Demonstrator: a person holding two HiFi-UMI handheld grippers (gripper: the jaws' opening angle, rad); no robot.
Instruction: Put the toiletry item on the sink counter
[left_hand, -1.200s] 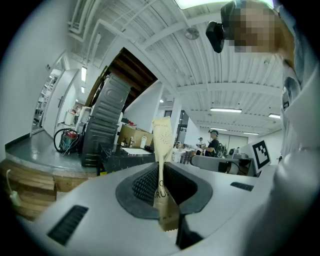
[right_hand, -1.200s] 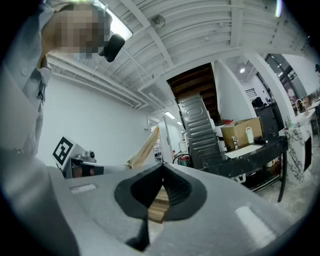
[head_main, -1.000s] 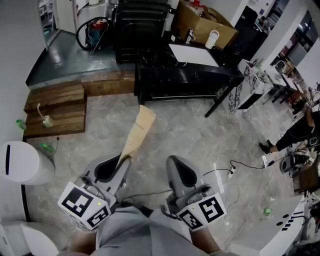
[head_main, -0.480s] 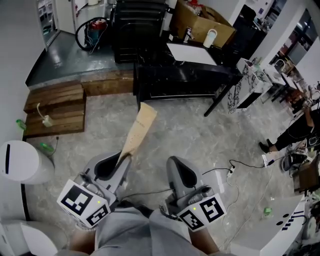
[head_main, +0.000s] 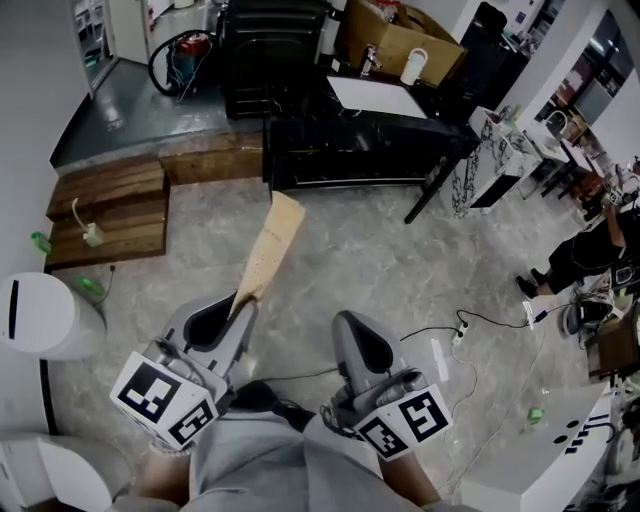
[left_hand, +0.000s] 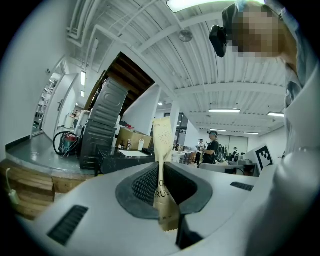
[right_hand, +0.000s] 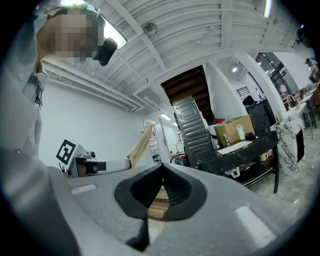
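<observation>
A long flat beige toiletry packet (head_main: 266, 252) sticks up and forward from my left gripper (head_main: 232, 312), whose jaws are shut on its lower end. In the left gripper view the packet (left_hand: 162, 145) stands upright between the ribbed pads, held by the left gripper (left_hand: 161, 172). My right gripper (head_main: 360, 345) hangs beside it, shut and empty; its tips meet in the right gripper view (right_hand: 162, 169), where the packet (right_hand: 141, 144) shows at left. The black sink counter (head_main: 350, 140) with a white basin (head_main: 376, 97) stands well ahead, across the stone floor.
Wooden steps (head_main: 105, 212) lie to the left, with a white bin (head_main: 42, 318) nearer me. A cable and power strip (head_main: 458, 337) cross the floor at right. A cardboard box (head_main: 398, 42) sits behind the counter. A person (head_main: 590, 250) sits at far right.
The left gripper and its packet have shifted slightly left. The counter sits a little higher in the head view. The grip is unchanged.
</observation>
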